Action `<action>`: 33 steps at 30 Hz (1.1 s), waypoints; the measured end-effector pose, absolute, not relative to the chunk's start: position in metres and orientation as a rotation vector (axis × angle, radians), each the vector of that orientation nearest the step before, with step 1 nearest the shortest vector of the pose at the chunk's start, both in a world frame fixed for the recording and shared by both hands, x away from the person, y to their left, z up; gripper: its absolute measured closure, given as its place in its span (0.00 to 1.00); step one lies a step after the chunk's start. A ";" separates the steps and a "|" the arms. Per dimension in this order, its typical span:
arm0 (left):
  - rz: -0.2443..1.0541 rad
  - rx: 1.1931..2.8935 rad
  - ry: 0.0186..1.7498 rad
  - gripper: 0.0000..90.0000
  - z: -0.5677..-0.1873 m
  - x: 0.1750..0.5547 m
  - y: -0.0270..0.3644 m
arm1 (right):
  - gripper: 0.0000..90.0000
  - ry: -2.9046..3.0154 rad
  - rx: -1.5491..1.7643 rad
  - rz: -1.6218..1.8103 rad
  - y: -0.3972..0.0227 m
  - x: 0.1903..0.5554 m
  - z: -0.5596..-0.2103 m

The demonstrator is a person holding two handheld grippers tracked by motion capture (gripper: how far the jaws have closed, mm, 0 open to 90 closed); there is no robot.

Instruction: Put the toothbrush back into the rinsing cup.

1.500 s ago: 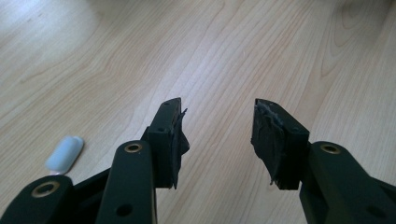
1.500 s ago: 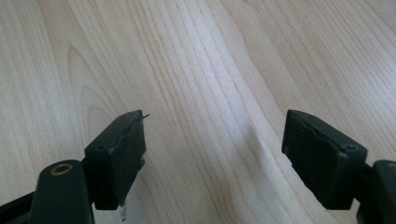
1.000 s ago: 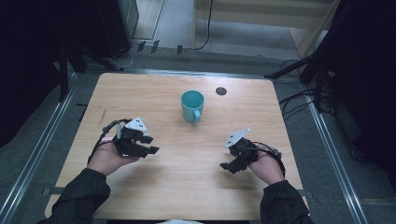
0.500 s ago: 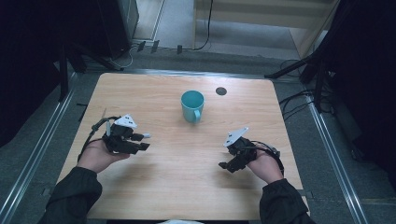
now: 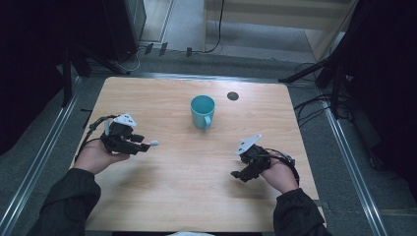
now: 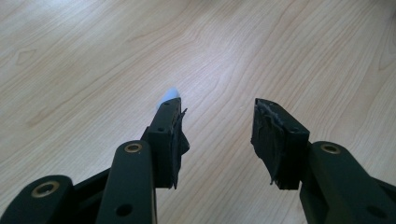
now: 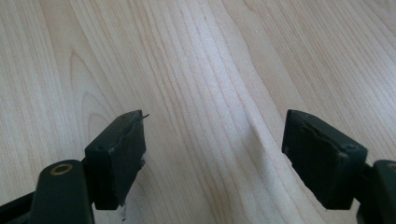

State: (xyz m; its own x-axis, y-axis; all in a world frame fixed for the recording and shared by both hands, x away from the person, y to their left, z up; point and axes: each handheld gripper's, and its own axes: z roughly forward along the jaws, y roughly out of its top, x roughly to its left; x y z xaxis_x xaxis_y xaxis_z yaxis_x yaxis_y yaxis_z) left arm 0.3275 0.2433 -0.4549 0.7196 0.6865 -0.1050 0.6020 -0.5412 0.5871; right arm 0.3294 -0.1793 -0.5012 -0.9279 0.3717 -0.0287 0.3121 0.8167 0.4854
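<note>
**Operator:** Where does the mug stand relative to me?

**Inspector:** The mug [image 5: 202, 111] is upright on the tabletop [image 5: 187, 206], at 12 o'clock from its middle. Its mouth is up and its handle is turned to 6 o'clock, towards you. That puts the handle within reach of either hand. Nothing touches the mug. A small dark disc [image 5: 233, 96] lies near it at 1 o'clock, apart from it.

**Operator:** And my left gripper?

**Inspector:** You hold the left gripper [image 5: 147, 145] at 9 o'clock on the tabletop, with the jaws pointing to 3 o'clock across the wood. The jaws stand about half apart and have just been closing a little. Nothing is between them, and its own view shows bare wood in the gap. It is well apart from the mug.

**Operator:** The right one?

**Inspector:** You hold the right gripper [image 5: 239, 174] low at 4 o'clock, angled towards 8 o'clock. Its jaws are spread wide and carry nothing. It is also well clear of the mug.

**Operator:** Your reading of the layout?

**Inspector:** In my judgement, both your hands sit at ready stations either side of the centre line. That leaves the lane to the mug free. The right gripper's wider gap would suit the mug's body. The left gripper's narrower gap would suit the handle or rim. No grasp has begun.
</note>
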 end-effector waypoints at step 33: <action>0.235 2.618 0.904 0.63 -0.427 0.359 0.274 | 0.24 2.877 0.521 0.691 -0.178 0.327 -0.503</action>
State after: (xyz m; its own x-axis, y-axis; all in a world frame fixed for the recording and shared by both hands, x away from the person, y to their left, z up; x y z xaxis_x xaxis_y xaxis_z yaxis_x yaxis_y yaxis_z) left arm 0.3591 0.2736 -0.4270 0.7814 0.6228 0.0393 0.5629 -0.7306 0.3865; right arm 0.3270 -0.1783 -0.5032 -0.9307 0.3620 -0.0516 0.2991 0.8349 0.4621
